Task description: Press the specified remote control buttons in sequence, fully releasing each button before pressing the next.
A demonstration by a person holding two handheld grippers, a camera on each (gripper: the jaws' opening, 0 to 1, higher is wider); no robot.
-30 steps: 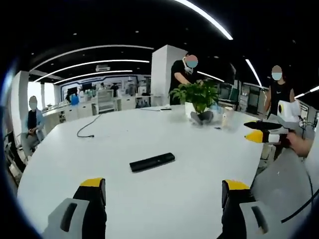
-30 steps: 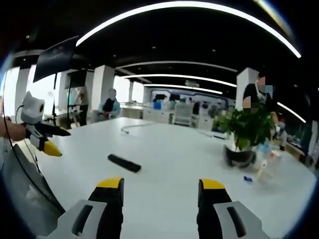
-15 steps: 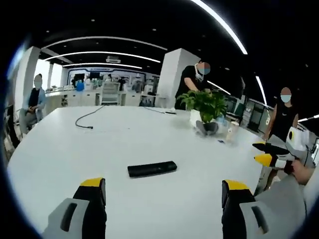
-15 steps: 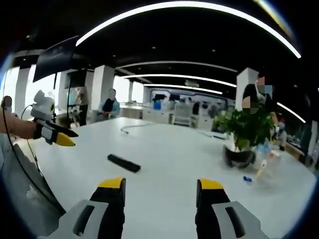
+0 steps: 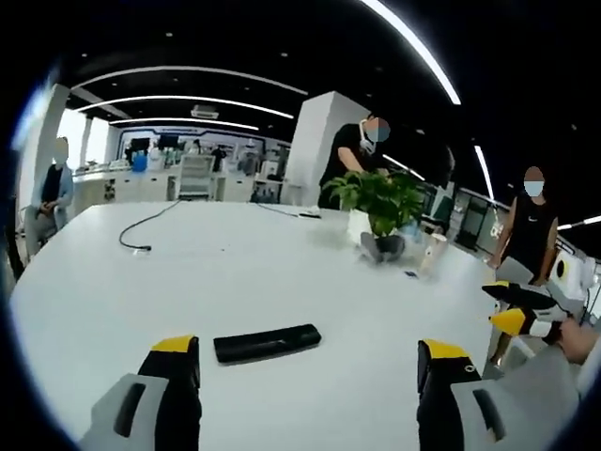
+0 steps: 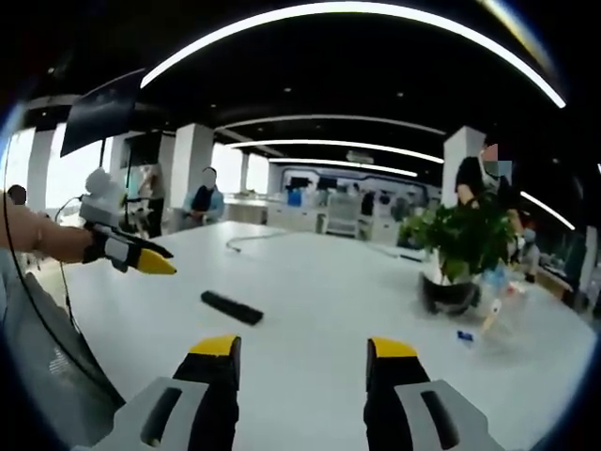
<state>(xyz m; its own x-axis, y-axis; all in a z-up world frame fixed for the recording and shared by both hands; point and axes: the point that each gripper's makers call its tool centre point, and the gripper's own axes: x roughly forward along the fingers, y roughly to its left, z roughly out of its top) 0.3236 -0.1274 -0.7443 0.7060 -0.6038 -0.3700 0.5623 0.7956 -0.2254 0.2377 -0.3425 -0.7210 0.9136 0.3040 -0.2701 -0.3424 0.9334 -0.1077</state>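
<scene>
Your left gripper (image 5: 308, 362) jaws apart, low-centre over remote (image 5: 267, 343) | right gripper (image 6: 300, 366) jaws apart | white table (image 5: 235, 272), office.

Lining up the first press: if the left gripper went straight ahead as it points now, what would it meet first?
Probably the slim black remote control, lying on the white table just ahead between the open left gripper jaws; depth is uncertain.

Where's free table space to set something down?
Bare table between the remote and the cable, and between remote and plant. Also bare in front of the right gripper. Crowded beside the plant pot, where small items sit.
</scene>
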